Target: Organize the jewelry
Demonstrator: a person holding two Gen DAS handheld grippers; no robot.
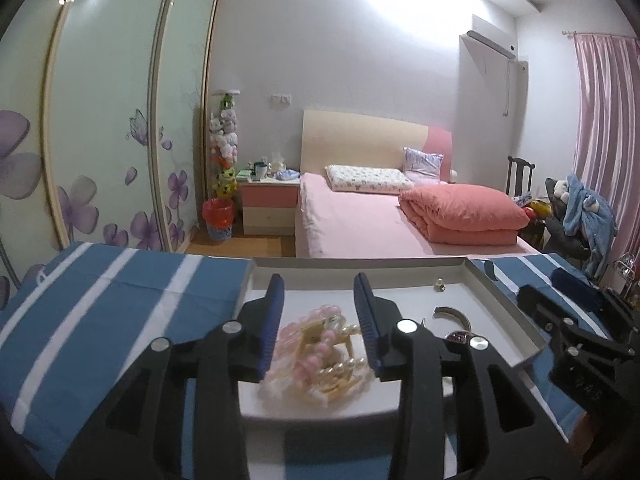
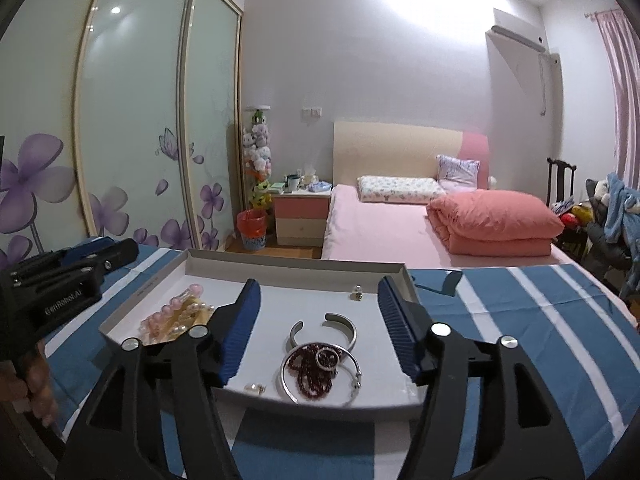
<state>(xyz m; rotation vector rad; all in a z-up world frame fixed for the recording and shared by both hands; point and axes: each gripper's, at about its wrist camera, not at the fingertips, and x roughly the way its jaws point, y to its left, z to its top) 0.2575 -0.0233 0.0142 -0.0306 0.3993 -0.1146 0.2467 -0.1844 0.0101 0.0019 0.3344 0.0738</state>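
A shallow white tray (image 1: 504, 312) (image 2: 280, 268) lies on a blue-and-white striped cloth. My left gripper (image 1: 320, 296) is open above a heap of pink and pearl bead strands (image 1: 324, 348) (image 2: 176, 316) at the tray's left. My right gripper (image 2: 318, 296) is open and empty over an open silver cuff (image 2: 326, 330) (image 1: 452, 312), a dark red bead bracelet (image 2: 312, 372) inside a silver bangle (image 2: 288, 384), and a ring (image 2: 326, 358). A small pearl earring (image 2: 357, 291) (image 1: 440, 285) lies near the far wall. A small pale piece (image 2: 256, 389) lies at the near edge.
The striped cloth (image 1: 100, 300) (image 2: 540, 320) covers the table. Beyond it stand a pink bed (image 2: 400, 232), a nightstand (image 2: 300, 216), a wardrobe with flowered sliding doors (image 2: 120, 120) and a cluttered chair (image 2: 600, 216). The other gripper shows at each view's side (image 1: 580, 344) (image 2: 60, 276).
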